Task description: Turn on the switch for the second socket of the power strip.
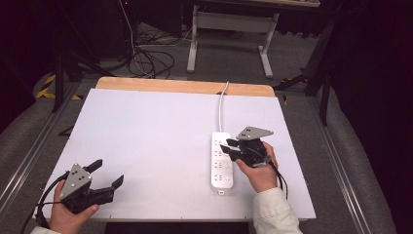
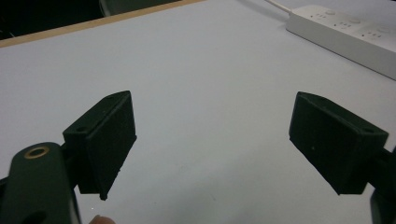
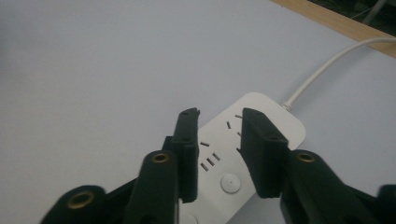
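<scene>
The left gripper [image 1: 108, 172] is held low at the table's [image 1: 146, 136] near-left corner, jaws spread wide and empty over bare white surface. A white power strip [image 1: 222, 161] is laid right of centre, its cable [image 1: 222, 105] run toward the far edge. The right gripper [image 1: 227, 145] is poised over the strip, jaws narrowly parted, nothing gripped.
</scene>
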### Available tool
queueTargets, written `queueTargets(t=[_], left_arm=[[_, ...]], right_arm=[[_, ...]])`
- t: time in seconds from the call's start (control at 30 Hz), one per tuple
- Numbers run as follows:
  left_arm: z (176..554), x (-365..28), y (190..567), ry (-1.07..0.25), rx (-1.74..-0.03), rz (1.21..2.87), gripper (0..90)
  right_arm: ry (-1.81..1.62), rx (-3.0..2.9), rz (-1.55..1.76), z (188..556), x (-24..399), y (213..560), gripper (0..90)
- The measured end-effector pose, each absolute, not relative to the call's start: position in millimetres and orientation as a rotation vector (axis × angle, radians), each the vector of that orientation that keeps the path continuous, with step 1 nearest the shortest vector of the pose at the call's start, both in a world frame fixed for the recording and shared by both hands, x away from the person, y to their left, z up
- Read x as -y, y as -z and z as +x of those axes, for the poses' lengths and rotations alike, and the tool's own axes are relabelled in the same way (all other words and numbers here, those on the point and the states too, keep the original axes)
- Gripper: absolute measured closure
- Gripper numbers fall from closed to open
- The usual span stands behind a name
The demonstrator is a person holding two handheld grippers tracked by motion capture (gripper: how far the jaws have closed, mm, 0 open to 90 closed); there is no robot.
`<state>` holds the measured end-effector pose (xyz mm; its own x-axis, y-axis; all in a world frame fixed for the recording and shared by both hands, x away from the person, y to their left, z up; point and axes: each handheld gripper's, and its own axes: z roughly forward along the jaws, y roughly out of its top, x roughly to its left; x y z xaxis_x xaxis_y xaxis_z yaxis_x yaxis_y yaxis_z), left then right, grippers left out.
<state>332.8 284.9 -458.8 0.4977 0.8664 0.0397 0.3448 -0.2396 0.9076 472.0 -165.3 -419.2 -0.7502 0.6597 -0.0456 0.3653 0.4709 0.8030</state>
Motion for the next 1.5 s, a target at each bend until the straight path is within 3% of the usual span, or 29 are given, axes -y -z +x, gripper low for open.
queueTargets(t=[0.1,0.2,1.5], left_arm=[[332.8,-285.0,458.9,-0.700,-1.016,1.808,15.3],[332.7,-285.0,458.9,-0.702,-1.017,1.809,15.3],[333.2,-285.8,459.2,-0.708,-1.034,1.806,15.3]], right_arm=[[-1.118,-2.381,0.860,474.4,162.9,421.4,84.4],[-1.089,-2.386,0.866,475.2,162.3,422.5,89.7],[-0.854,-2.488,0.933,487.3,155.6,443.7,90.0]])
